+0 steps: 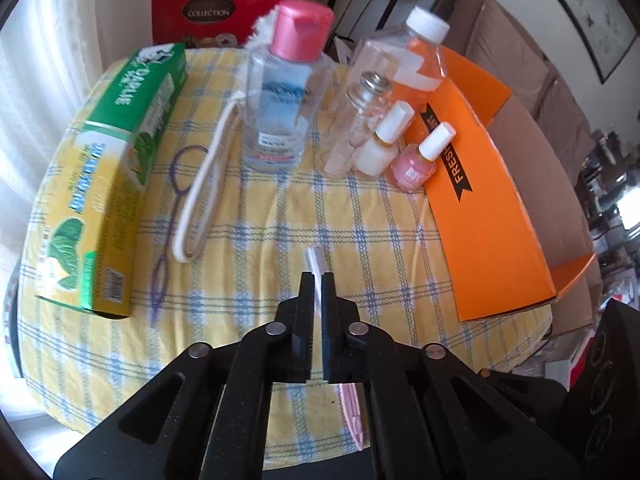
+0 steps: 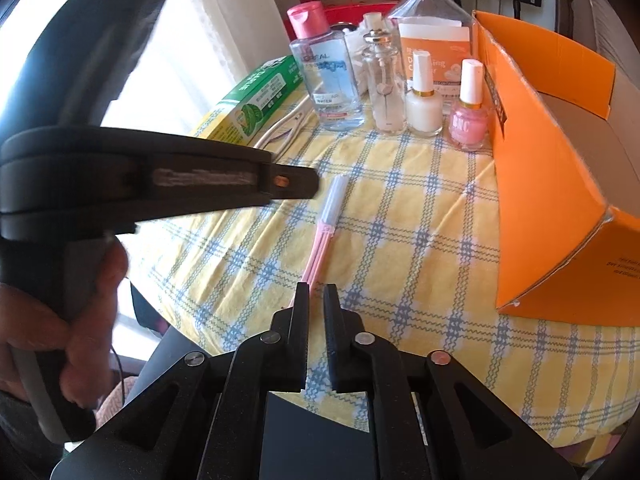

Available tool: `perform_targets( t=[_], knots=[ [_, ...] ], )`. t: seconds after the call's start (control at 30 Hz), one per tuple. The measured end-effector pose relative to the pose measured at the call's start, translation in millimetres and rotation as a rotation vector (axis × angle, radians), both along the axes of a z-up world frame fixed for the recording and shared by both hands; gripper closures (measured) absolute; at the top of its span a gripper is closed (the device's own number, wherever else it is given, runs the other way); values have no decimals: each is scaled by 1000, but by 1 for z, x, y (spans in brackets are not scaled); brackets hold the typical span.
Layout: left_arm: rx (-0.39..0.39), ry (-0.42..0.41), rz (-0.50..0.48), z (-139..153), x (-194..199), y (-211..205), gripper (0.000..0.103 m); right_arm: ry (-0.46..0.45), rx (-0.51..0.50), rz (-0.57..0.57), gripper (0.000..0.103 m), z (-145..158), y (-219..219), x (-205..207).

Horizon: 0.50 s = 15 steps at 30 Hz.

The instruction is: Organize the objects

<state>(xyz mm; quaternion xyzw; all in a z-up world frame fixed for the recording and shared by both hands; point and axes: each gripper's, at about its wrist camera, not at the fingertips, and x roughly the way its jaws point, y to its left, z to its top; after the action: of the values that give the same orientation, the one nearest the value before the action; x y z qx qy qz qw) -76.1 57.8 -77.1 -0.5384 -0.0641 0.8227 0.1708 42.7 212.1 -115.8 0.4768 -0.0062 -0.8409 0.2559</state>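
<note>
A pink and white razor (image 2: 326, 224) lies on the yellow checked tablecloth (image 2: 420, 240). My left gripper (image 1: 318, 280) sits low over the razor (image 1: 316, 264), fingers nearly closed around its white cap end; its pink handle (image 1: 354, 408) shows below. In the right wrist view the left gripper's body (image 2: 160, 184) hovers beside the razor. My right gripper (image 2: 316, 292) is nearly closed and empty, just in front of the razor's pink end. An open orange box (image 1: 488, 208) stands at the right and also shows in the right wrist view (image 2: 552, 184).
At the back stand a pink-capped clear bottle (image 1: 284, 96), a small glass bottle (image 1: 360, 120), an orange-liquid bottle (image 1: 420, 64), white (image 1: 384, 140) and pink (image 1: 420, 156) nail polish. A green toothpaste box (image 1: 116, 176), white strap (image 1: 204, 184) and purple loop (image 1: 176, 184) lie left.
</note>
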Motion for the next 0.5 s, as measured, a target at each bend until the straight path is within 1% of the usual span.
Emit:
perform_targets(
  t=[0.03, 0.07, 0.13, 0.17, 0.2, 0.23, 0.27, 0.3, 0.33, 0.37, 0.47, 0.5],
  knots=[
    [4, 8, 8, 4, 0, -5, 98, 3, -1, -3, 92, 1, 1, 0],
    [3, 16, 14, 7, -3, -10, 94, 7, -1, -7, 91, 4, 1, -2],
    [8, 34, 26, 15, 9, -22, 88, 17, -5, -14, 89, 9, 6, -4],
    [18, 41, 35, 19, 10, -27, 86, 22, -8, -16, 88, 11, 6, -6],
    [23, 45, 40, 21, 0, -28, 85, 27, -14, -20, 87, 17, 7, -13],
    [31, 54, 49, 25, 0, -32, 82, 34, -18, -22, 83, 24, 8, -8],
    [34, 64, 57, 21, -4, -36, 76, 44, -21, -24, 81, 27, 8, -9],
    [34, 76, 68, 22, -10, -38, 71, 55, -24, -26, 74, 32, 6, -20],
    [36, 86, 77, 21, -14, -38, 61, 66, -23, -29, 71, 36, 6, -19],
    [45, 100, 86, 24, -16, -40, 53, 75, -22, -31, 70, 44, 4, -20],
    [62, 125, 100, 31, -32, -52, 46, 101, -18, -36, 68, 57, 7, -16],
    [65, 134, 103, 34, -37, -58, 45, 109, -15, -38, 66, 59, 8, -19]
  ],
)
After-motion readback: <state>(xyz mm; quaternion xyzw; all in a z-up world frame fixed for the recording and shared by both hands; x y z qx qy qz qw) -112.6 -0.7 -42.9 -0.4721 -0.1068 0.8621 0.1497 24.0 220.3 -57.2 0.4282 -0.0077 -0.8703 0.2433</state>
